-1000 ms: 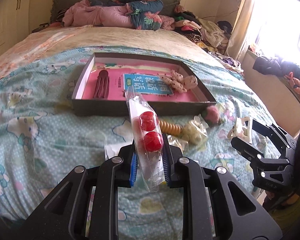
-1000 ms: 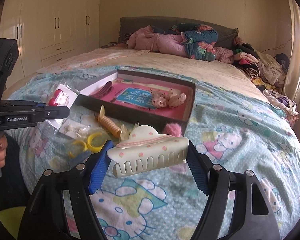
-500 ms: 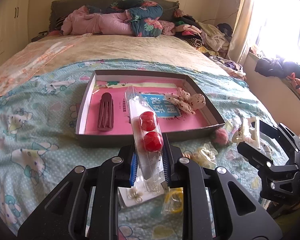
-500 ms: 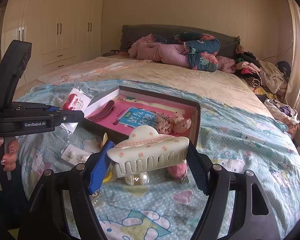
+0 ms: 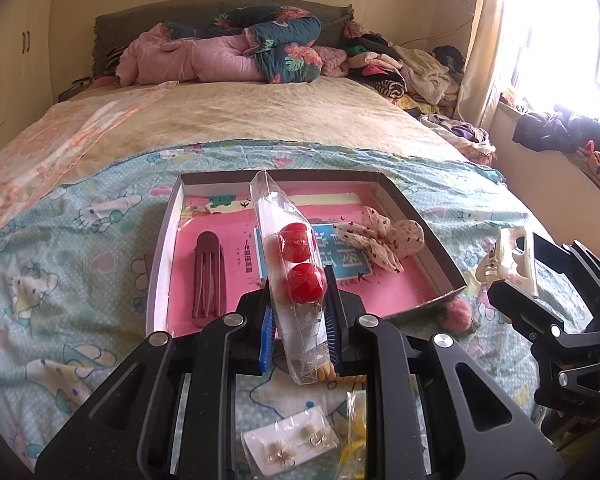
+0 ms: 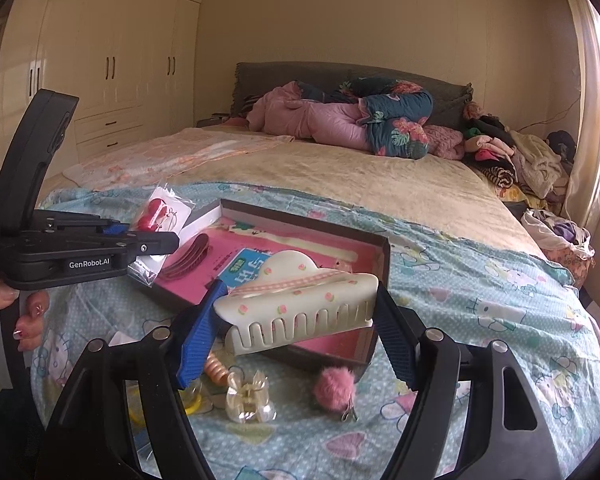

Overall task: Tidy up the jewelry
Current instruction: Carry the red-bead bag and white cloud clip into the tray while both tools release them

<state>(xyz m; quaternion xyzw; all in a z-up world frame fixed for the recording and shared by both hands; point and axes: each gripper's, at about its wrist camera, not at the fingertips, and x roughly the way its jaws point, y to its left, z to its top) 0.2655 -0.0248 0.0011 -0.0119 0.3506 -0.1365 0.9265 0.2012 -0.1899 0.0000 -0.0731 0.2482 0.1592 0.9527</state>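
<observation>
The clear packet [image 5: 290, 280] pinched in the left tongs [image 5: 298, 318] looks nearly weightless and floppy: thin crinkly film that probably slides easily between the blue pads, so the grip is best kept low on the film beside the two red beads, where the contents give the pads something to bite. It stands upright between the pads, its top leaning away over the near edge of the tray [image 5: 162, 256] just ahead. The right tongs [image 6: 296, 330] are clenched on a cream hair claw [image 6: 300, 300], taken by its two ends; it seems to be hard, smooth plastic, light but likely brittle at the teeth, so end-to-end pressure suits it better than squeezing the comb. It is glossy cream with tiny pink flowers and a gingham ribbon, teeth pointing down, hanging above the tray's near corner, with a pink pompom [image 6: 334, 386] on the bed below.
</observation>
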